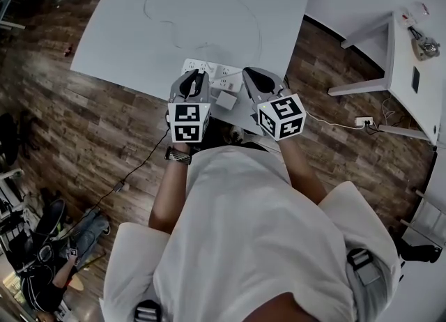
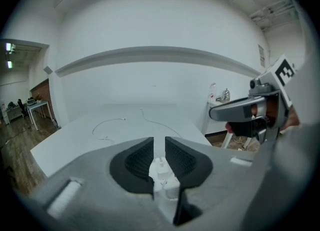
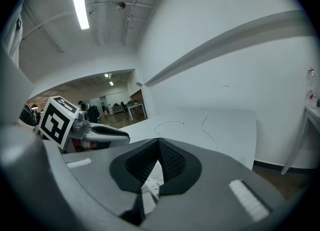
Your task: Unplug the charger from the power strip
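Observation:
A white power strip (image 1: 209, 70) lies near the front edge of the white table (image 1: 125, 35). A white cube-shaped charger (image 1: 226, 100) sits at the strip's near side, between my two grippers; whether it is plugged in I cannot tell. My left gripper (image 1: 191, 78) hovers over the strip's left part, its jaws a narrow gap apart with nothing pinched. In the left gripper view the strip (image 2: 162, 172) shows through that gap (image 2: 159, 150). My right gripper (image 1: 251, 74) is just right of the charger, its fingertips (image 3: 158, 142) meeting, shut on nothing.
A thin white cable (image 1: 202, 7) loops across the table's far half. To the right stands a white side table (image 1: 411, 70), with a small socket block (image 1: 364, 122) and wires on the wooden floor. A dark cable (image 1: 132, 174) trails at left. A person (image 1: 42, 279) sits at lower left.

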`<action>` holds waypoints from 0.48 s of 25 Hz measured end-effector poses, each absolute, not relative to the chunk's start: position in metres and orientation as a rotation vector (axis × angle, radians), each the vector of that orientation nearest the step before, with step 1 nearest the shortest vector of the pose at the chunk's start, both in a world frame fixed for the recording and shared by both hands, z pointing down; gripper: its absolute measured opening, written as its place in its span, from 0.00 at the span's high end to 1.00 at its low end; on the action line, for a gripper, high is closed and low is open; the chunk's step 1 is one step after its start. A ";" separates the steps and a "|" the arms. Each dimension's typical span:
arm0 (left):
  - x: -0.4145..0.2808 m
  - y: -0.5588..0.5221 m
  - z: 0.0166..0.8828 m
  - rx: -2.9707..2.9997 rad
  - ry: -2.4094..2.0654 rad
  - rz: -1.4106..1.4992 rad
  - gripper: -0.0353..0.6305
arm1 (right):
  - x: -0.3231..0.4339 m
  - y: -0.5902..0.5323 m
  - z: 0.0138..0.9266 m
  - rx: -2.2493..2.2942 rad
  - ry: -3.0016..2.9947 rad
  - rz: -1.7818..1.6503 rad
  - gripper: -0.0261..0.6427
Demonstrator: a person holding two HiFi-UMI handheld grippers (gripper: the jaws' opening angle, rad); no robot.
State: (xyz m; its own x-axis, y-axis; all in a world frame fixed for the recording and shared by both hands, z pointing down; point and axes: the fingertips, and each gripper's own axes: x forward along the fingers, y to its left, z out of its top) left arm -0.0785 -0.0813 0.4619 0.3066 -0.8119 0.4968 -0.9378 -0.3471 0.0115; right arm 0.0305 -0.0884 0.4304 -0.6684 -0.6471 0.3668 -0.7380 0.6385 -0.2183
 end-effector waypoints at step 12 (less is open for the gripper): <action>-0.071 -0.095 0.516 2.227 -1.464 0.690 0.77 | 0.021 -0.092 0.504 1.054 -2.466 0.559 0.96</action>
State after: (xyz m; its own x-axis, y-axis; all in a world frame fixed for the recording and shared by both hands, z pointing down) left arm -0.0708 -0.0949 0.5157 0.3344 -0.7334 0.5918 -0.9234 -0.3806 0.0500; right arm 0.0209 -0.0923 0.5043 -0.6362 -0.5851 0.5029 -0.7448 0.6358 -0.2024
